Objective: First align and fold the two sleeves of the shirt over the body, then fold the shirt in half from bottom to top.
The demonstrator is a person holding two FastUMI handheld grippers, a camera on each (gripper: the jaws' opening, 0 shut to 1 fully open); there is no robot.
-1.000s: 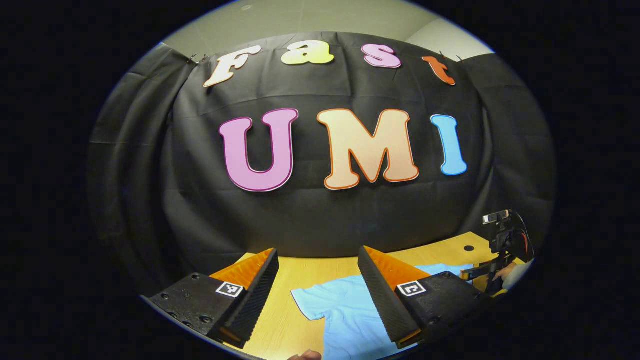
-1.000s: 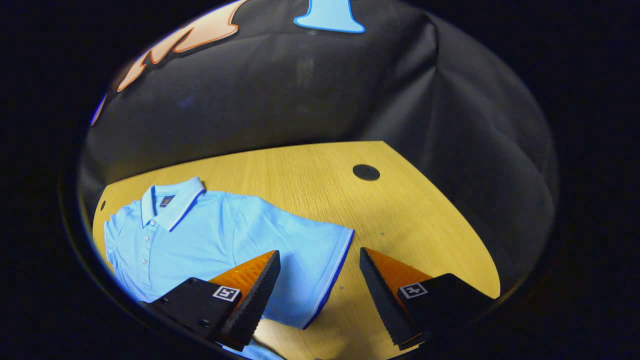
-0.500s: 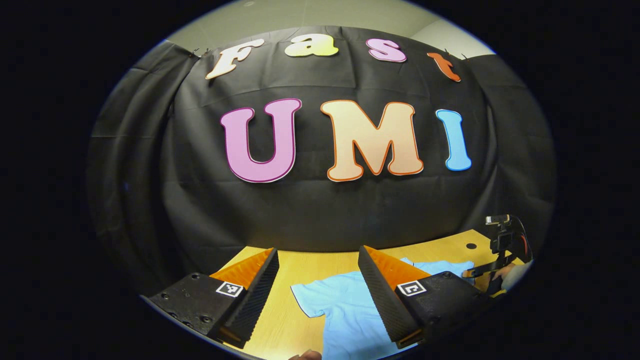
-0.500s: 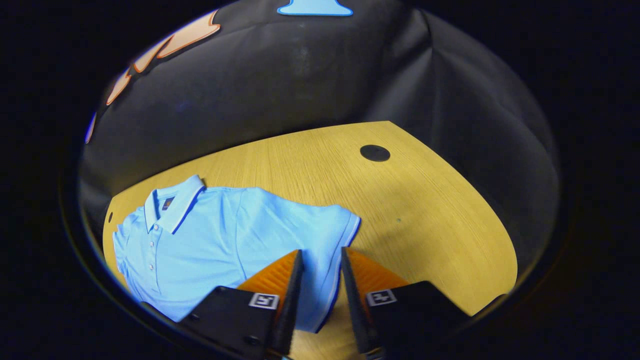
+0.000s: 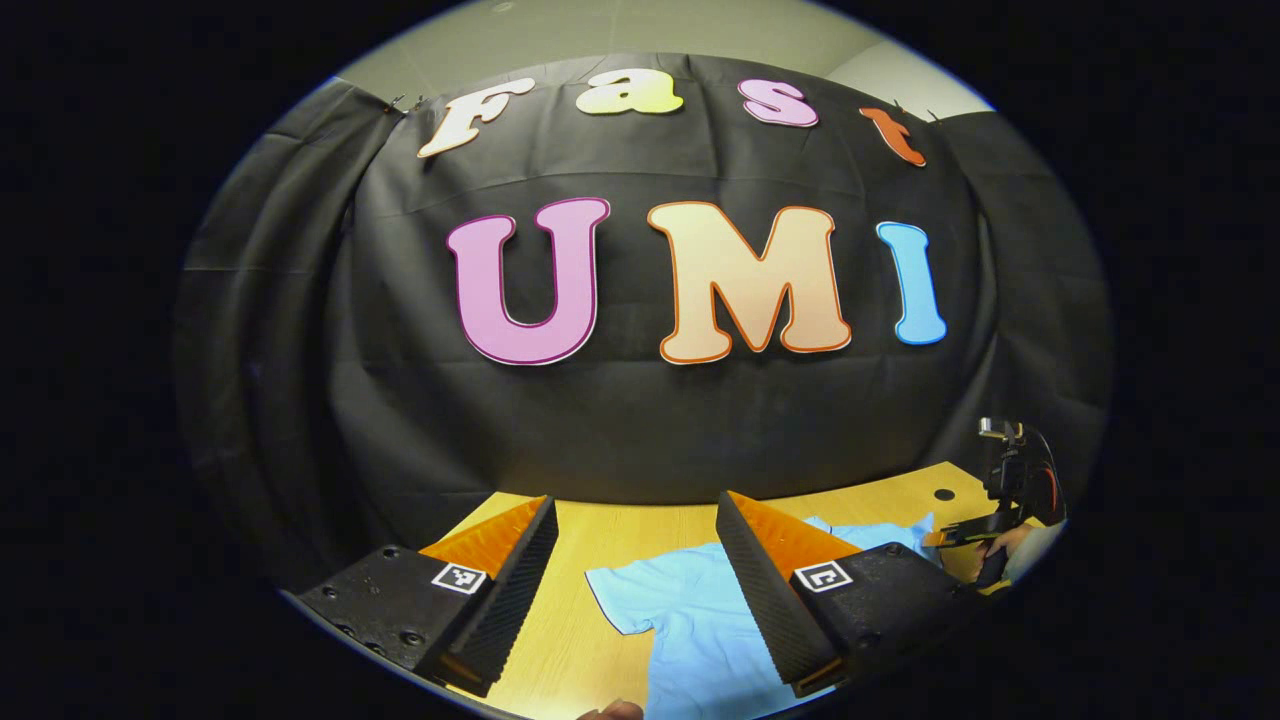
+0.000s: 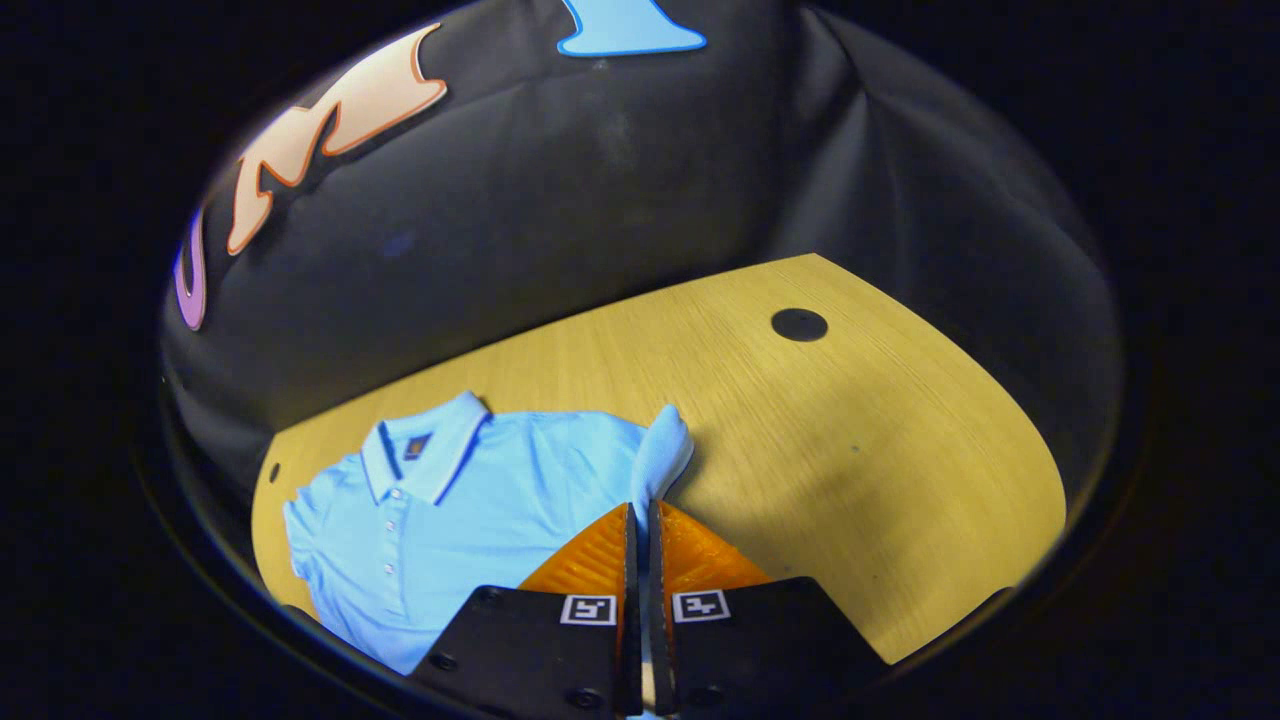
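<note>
No wording, brand or number can be made out. The light blue polo shirt (image 6: 470, 510) carries a small dark tag inside its collar (image 6: 414, 446), too small to read. Each gripper finger bears a small square black-and-white coded marker (image 5: 459, 578), not readable text.

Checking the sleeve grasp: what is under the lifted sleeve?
The right gripper pinches the sleeve off the wooden table. Bare wood shows beside it; directly beneath is hidden by cloth.
</note>
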